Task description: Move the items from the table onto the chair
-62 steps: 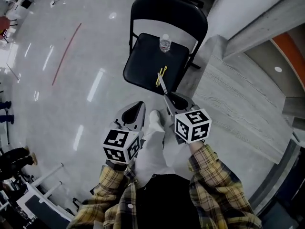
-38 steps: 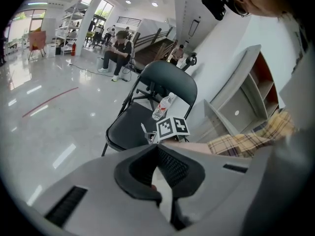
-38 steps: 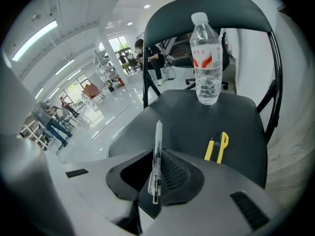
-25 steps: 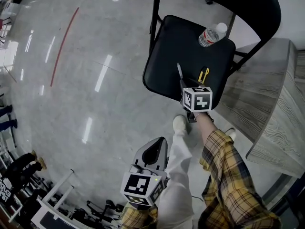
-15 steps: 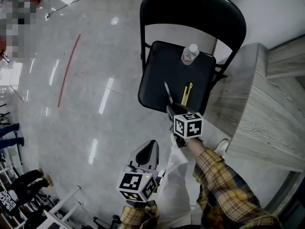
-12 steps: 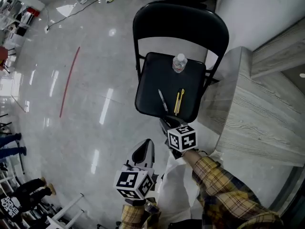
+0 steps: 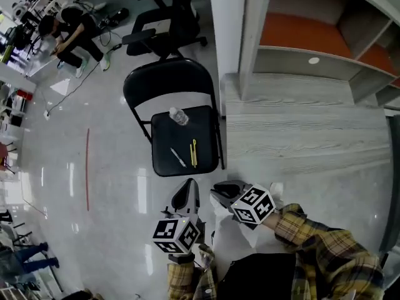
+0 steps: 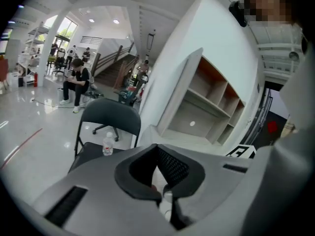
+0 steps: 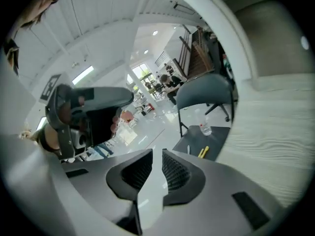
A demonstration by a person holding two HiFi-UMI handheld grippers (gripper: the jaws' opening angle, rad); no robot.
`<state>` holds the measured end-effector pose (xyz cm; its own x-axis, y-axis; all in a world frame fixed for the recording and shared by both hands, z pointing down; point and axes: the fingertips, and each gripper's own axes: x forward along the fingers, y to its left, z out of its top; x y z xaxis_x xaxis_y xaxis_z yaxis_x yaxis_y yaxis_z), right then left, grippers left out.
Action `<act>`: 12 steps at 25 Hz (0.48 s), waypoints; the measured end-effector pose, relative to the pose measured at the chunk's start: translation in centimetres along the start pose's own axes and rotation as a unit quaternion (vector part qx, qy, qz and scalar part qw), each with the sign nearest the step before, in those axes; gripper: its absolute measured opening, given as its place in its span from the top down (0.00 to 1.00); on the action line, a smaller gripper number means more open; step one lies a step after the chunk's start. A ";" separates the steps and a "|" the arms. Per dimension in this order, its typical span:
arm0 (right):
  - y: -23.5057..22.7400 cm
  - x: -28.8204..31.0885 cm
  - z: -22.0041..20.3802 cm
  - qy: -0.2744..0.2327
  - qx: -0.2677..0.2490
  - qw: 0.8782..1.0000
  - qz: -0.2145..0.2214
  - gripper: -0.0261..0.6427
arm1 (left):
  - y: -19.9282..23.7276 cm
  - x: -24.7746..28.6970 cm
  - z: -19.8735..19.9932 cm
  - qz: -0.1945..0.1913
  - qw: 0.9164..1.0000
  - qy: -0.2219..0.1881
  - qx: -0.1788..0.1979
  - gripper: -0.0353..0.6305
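A black folding chair (image 7: 164, 87) stands on the glossy floor beside the grey wood table (image 7: 300, 130). On its seat stand a clear water bottle (image 7: 179, 116), a grey pen (image 7: 178, 157) and a yellow item (image 7: 193, 153). Both grippers hang near my body, short of the chair's front edge. My left gripper (image 7: 185, 195) is shut and empty. My right gripper (image 7: 219, 191) has a narrow gap between its jaws with nothing in it. The right gripper view shows the bottle (image 9: 205, 128), the pen (image 9: 188, 150) and the yellow item (image 9: 203, 151) on the seat, past the right gripper (image 9: 157, 161).
A white pillar (image 7: 228, 30) rises behind the chair. An open shelf unit with orange backing (image 7: 312, 36) stands behind the table. A black office chair (image 7: 169, 17) and a seated person (image 7: 69, 24) are farther off. A red line (image 7: 87, 167) marks the floor at left.
The right gripper left the grey pen on the chair seat and drew back toward my body. The head view has pulled away, so the chair looks smaller and farther.
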<state>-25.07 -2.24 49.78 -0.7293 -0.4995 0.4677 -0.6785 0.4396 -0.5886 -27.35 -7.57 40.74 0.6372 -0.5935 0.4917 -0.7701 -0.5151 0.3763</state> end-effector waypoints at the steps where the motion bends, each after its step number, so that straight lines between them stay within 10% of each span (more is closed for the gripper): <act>1: -0.9 -3.2 0.4 -0.016 0.007 1.000 -0.017 0.86 | -2.5 0.6 0.0 -0.017 1.000 0.003 0.006 0.94; 12: -10.2 -37.3 4.5 -0.223 0.012 0.960 -0.169 0.87 | -29.9 6.6 0.8 -0.142 0.987 -0.014 0.069 0.94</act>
<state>9.43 8.53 35.34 -0.3538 -0.8829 0.3087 -0.8634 0.1813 -0.4708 -0.12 3.40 32.10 0.8290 -0.4284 0.3594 -0.5498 -0.7418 0.3839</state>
